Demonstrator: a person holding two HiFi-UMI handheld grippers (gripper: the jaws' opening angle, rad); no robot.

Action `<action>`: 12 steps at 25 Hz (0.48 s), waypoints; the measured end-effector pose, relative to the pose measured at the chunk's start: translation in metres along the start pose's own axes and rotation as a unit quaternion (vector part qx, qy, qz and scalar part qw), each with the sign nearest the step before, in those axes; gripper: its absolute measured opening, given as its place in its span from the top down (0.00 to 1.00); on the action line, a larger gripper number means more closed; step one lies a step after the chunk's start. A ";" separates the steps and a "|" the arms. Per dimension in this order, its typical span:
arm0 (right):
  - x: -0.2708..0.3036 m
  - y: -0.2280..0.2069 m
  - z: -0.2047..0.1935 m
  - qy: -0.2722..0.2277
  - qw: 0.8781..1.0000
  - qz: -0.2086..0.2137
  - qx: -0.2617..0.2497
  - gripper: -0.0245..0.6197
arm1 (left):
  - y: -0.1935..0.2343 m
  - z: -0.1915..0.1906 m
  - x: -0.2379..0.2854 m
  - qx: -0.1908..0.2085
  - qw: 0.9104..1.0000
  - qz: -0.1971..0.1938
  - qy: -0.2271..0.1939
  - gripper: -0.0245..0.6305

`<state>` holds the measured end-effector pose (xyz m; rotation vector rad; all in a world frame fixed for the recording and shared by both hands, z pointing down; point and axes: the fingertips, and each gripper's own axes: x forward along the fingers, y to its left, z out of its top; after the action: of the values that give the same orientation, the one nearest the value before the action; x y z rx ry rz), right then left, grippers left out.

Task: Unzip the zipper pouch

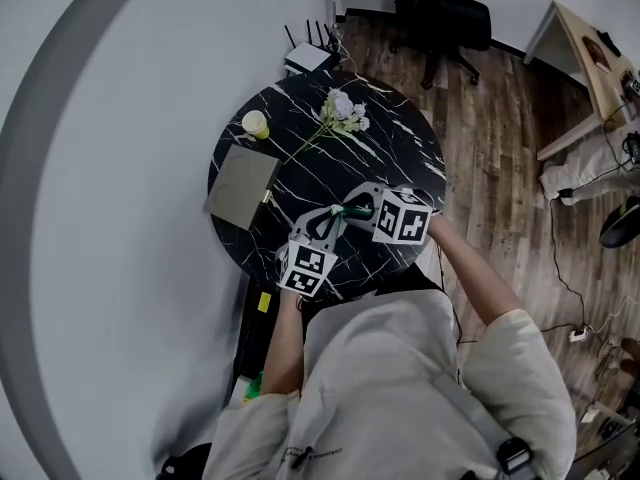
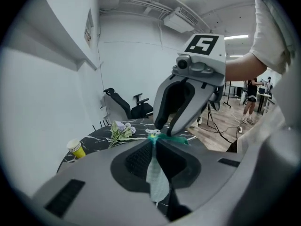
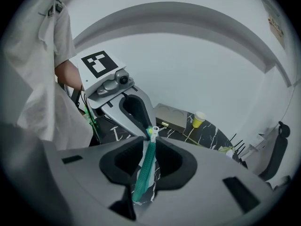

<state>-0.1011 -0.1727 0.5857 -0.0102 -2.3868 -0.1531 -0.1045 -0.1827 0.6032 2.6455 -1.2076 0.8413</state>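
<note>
Zipper pouch (image 1: 357, 211): held up over the near right part of the round black marble table (image 1: 390, 148), between the two grippers; green zipper on top, pale fabric below.
Left gripper (image 2: 153, 138): reaching in from the near left, jaws closed on the pouch's pale fabric just under the zipper end, pads flat against it.
Right gripper (image 3: 150, 134): reaching in from the right, jaws a little apart, with the green zipper tape (image 3: 142, 173) running lengthwise between them (tips close on either side, pads not seen squeezing it).
Zipper pull (image 3: 154, 130): small and white, right at the jaw tips, where the two grippers meet nose to nose.
Paper cup (image 1: 255, 124): yellow, upright, far left on the table.
Flowers (image 1: 343, 111): pale bunch lying at the far side, right of the cup, stem pointing toward the near left.
Grey tray (image 1: 243, 186): flat, at the table's left edge, nearer than the cup.
Office chair (image 1: 452, 18): black, on the wooden floor (image 1: 500, 118) beyond the table, far right.
Person (image 1: 400, 388): light short-sleeved top, both forearms stretched out from the near side.
</note>
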 end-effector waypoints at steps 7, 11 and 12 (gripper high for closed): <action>-0.002 -0.007 0.004 0.008 1.000 0.016 0.010 0.81 | -0.002 0.002 0.003 0.080 0.996 -0.008 0.040 0.89; 0.003 -0.006 0.004 0.025 0.999 0.031 0.009 0.83 | -0.005 0.001 0.006 0.111 0.992 -0.002 0.053 0.89; 0.004 -0.006 0.004 0.028 0.999 0.032 0.011 0.83 | -0.006 0.002 0.006 0.116 0.992 -0.002 0.054 0.89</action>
<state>-0.1069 -0.1782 0.5851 -0.0708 -2.3291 -0.0965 -0.0961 -0.1834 0.6059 2.7332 -1.1412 1.1737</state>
